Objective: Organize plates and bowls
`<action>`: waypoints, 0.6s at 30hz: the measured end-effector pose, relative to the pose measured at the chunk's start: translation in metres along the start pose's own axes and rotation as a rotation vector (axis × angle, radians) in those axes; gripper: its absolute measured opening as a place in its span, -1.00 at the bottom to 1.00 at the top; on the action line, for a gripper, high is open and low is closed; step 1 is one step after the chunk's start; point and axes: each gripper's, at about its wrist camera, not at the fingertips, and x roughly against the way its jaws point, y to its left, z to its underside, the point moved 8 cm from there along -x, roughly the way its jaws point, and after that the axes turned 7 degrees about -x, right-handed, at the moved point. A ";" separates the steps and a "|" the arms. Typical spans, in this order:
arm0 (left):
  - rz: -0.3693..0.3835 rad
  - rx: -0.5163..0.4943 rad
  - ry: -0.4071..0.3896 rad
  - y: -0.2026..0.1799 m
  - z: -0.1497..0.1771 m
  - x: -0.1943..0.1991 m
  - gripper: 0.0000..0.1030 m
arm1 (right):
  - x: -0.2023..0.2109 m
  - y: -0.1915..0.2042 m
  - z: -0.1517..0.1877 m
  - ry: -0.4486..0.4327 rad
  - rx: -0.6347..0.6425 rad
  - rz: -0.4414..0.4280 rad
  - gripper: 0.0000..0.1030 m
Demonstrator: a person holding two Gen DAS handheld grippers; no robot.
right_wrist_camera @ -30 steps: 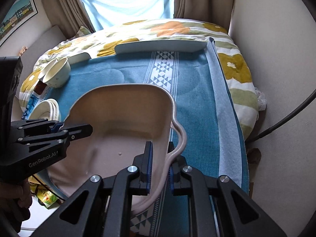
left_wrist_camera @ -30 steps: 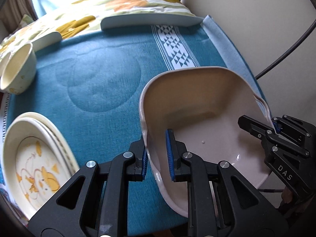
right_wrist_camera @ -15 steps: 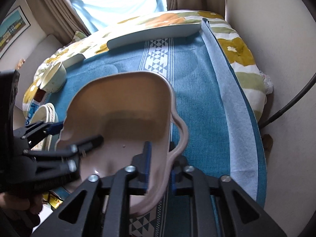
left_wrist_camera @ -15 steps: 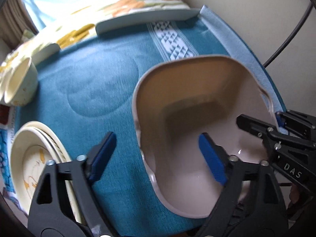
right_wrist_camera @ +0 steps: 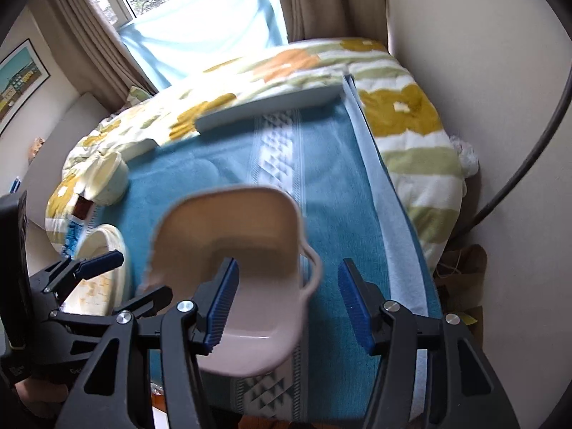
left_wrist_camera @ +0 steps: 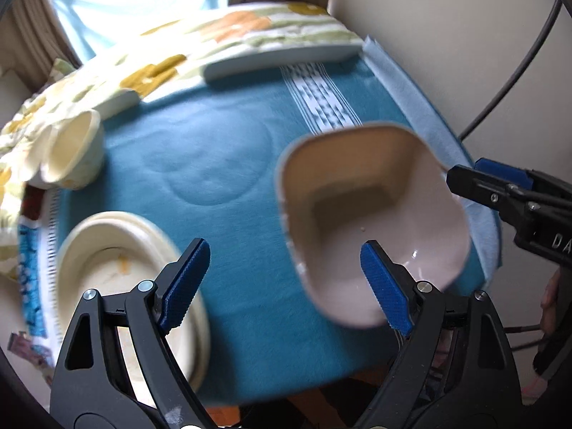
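Observation:
A beige square dish with side handles (left_wrist_camera: 375,214) lies on the blue cloth (left_wrist_camera: 221,164); it also shows in the right wrist view (right_wrist_camera: 243,271). My left gripper (left_wrist_camera: 286,286) is open, its right finger over the dish's near edge. My right gripper (right_wrist_camera: 289,304) is open, straddling the dish's right handle without gripping it. A stack of cream plates (left_wrist_camera: 121,271) sits at the left; it also shows in the right wrist view (right_wrist_camera: 96,271). Cream bowls (left_wrist_camera: 71,153) lie on their side at the far left, also seen in the right wrist view (right_wrist_camera: 107,178).
A long white platter (left_wrist_camera: 282,60) and another white dish (left_wrist_camera: 118,102) lie at the far edge on a flowered quilt (right_wrist_camera: 411,125). A wall (left_wrist_camera: 447,35) and a black cable (left_wrist_camera: 518,60) stand at the right. The table's near edge is close under both grippers.
Both grippers have opened and let go of the beige dish, the left first, then the right. Both have drawn back and up; the dish now rests on the cloth.

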 end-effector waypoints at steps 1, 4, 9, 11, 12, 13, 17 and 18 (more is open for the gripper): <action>-0.010 0.018 -0.015 0.009 -0.001 0.015 0.66 | 0.006 0.007 -0.004 -0.006 0.010 -0.015 0.45; -0.055 0.073 -0.092 0.042 -0.005 0.063 0.69 | 0.027 0.045 -0.026 -0.053 0.078 -0.086 0.89; -0.266 0.165 -0.213 0.123 -0.019 0.128 1.00 | 0.039 0.121 -0.058 -0.111 0.235 -0.150 0.92; -0.285 0.195 -0.209 0.153 -0.020 0.134 1.00 | 0.030 0.148 -0.064 -0.094 0.313 -0.093 0.92; -0.282 0.212 -0.199 0.166 -0.019 0.134 1.00 | 0.026 0.162 -0.069 -0.096 0.335 -0.091 0.92; -0.271 0.232 -0.191 0.181 -0.018 0.133 1.00 | 0.021 0.173 -0.072 -0.078 0.342 -0.106 0.92; -0.243 0.299 -0.163 0.235 -0.010 0.126 1.00 | -0.010 0.216 -0.086 -0.018 0.327 -0.109 0.92; -0.234 0.314 -0.153 0.248 -0.009 0.122 1.00 | -0.018 0.224 -0.090 -0.028 0.332 -0.075 0.92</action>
